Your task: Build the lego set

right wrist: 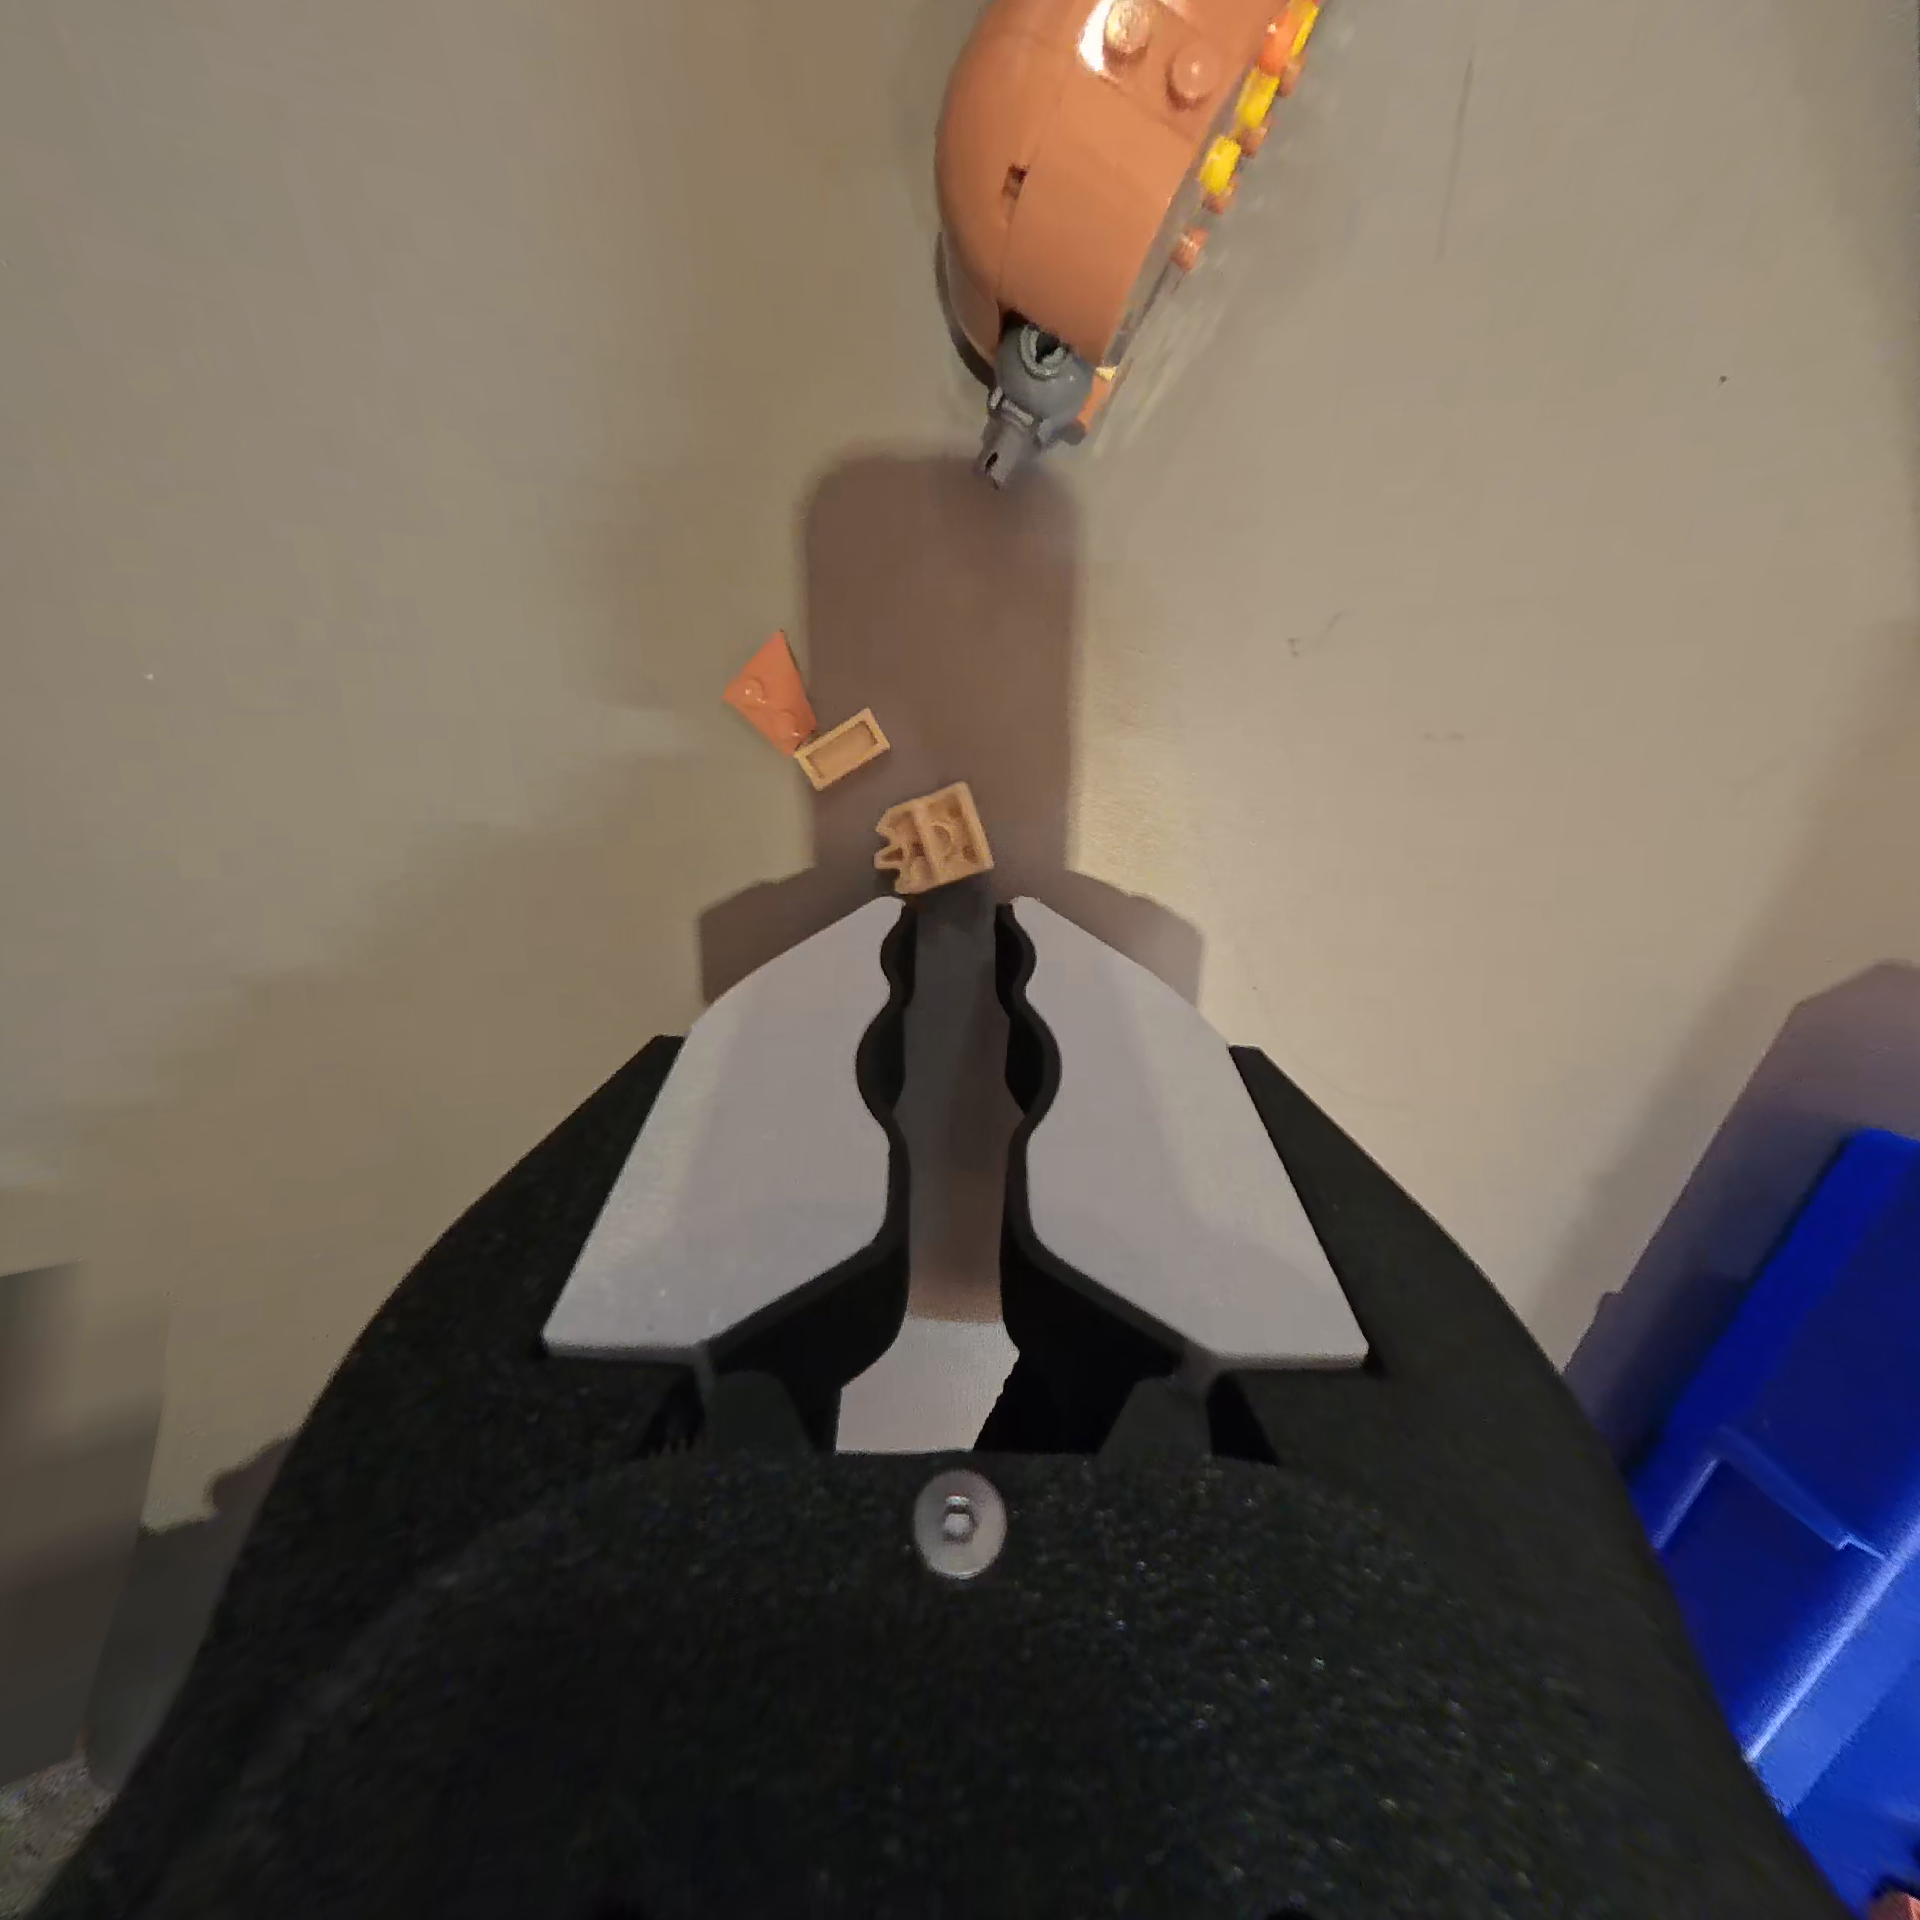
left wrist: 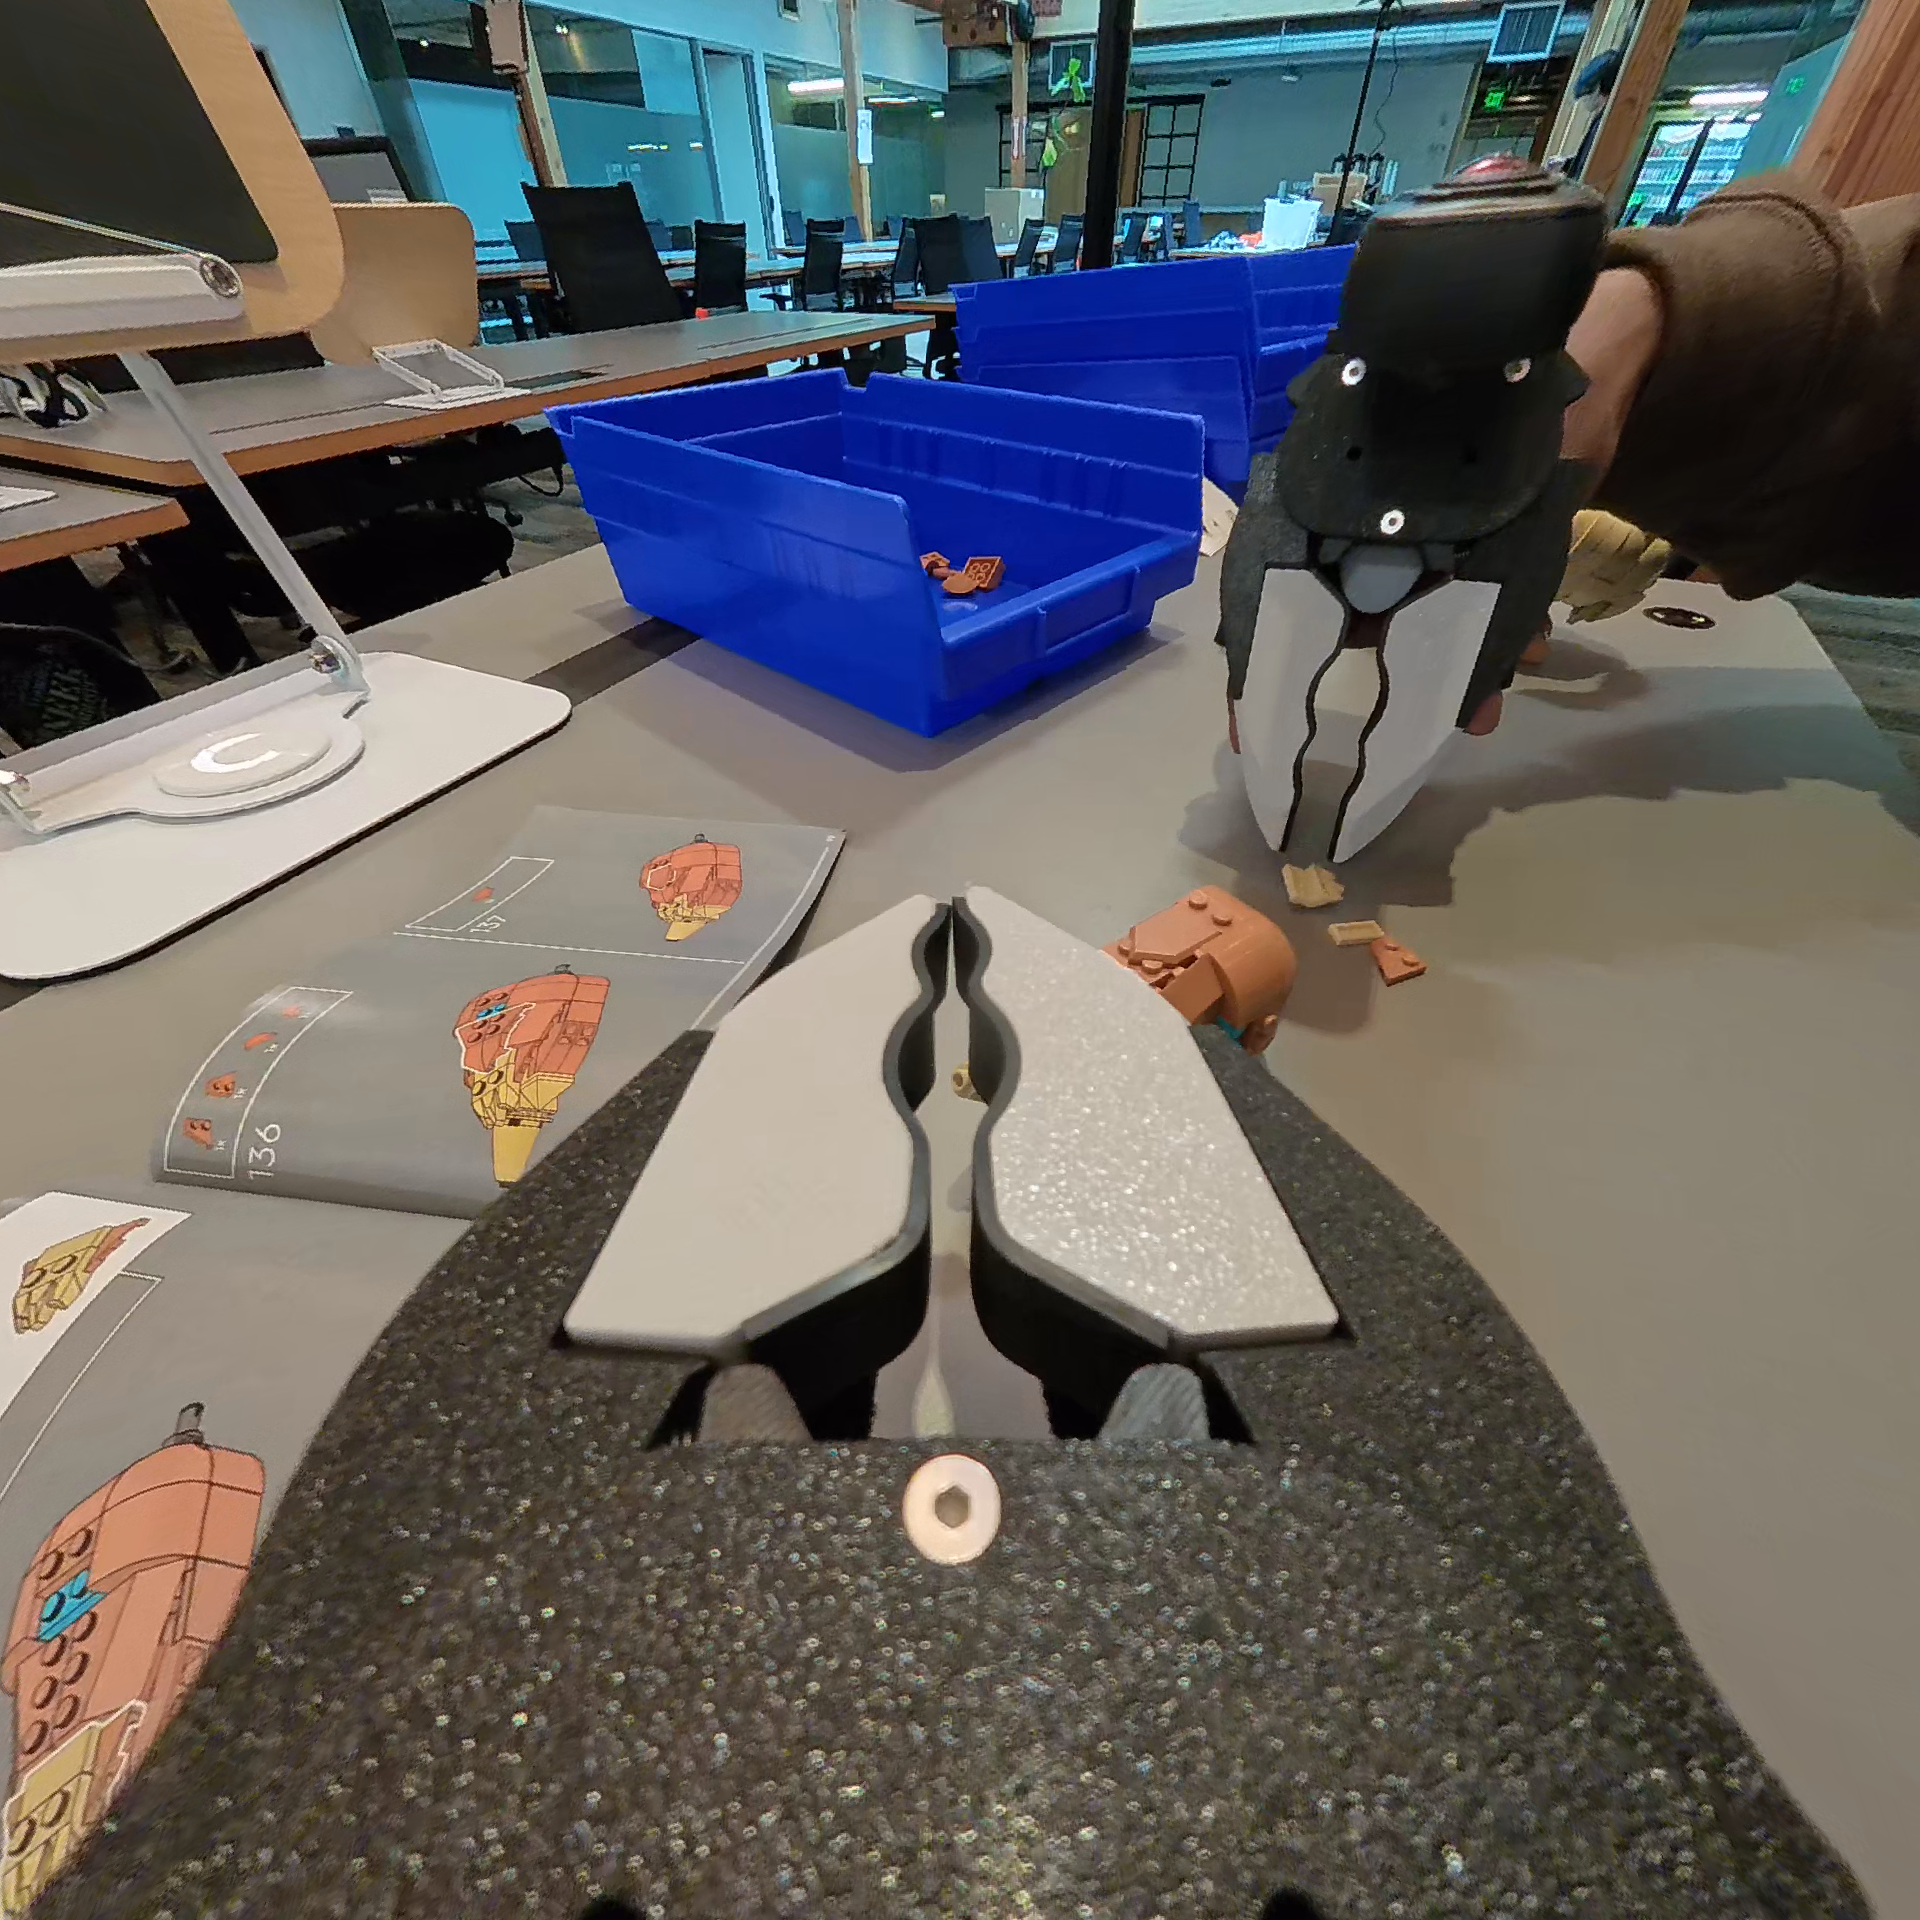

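A rounded orange-brown lego model lies on the grey table; it also shows in the right wrist view, with a grey connector at its end. Three loose pieces lie beside it: a tan bracket, a tan tile and an orange wedge plate. My right gripper is narrowly open and empty, tips just short of the tan bracket. In the left wrist view it points down over the bracket. My left gripper is shut and empty, hovering left of the model.
An open instruction booklet lies at the left. A blue bin with a few brown pieces stands behind, more blue bins behind it. A white stand base is far left. A tan lego assembly sits behind the right hand. One gripper's finger ends stand about 20 cm off the other's.
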Demonstrator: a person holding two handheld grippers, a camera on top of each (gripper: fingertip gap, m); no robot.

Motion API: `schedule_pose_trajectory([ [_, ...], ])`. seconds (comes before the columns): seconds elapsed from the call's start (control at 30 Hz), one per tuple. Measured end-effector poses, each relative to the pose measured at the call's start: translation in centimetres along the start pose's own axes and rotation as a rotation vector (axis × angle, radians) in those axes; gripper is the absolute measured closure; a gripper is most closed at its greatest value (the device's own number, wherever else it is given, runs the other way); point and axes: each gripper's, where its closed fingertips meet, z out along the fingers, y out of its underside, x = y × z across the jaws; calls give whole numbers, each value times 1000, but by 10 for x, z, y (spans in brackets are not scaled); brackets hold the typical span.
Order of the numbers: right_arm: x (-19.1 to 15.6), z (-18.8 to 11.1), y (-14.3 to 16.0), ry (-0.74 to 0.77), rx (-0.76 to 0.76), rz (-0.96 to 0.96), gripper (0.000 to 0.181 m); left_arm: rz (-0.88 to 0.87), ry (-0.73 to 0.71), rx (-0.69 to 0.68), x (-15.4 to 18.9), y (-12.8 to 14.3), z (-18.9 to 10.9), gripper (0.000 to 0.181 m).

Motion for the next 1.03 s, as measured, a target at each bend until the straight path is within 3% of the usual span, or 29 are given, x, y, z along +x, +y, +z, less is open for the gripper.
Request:
schedule_pose_trajectory([
  [0.03,0,-1,0,-1,6,3,166,0,2,3,0,0,0,181],
  [0.23,22,-15,-14,71,148,68,164,38,-2,19,2,-2,1,181],
  [0.5,84,-25,-60,306,553,163,161,66,-47,66,-6,-5,-3,178],
  [0.73,85,-27,-58,432,657,112,162,39,-72,126,-10,-13,-9,177],
  [1.03,89,-48,-56,574,742,118,166,166,-86,132,1,-16,-7,176],
])
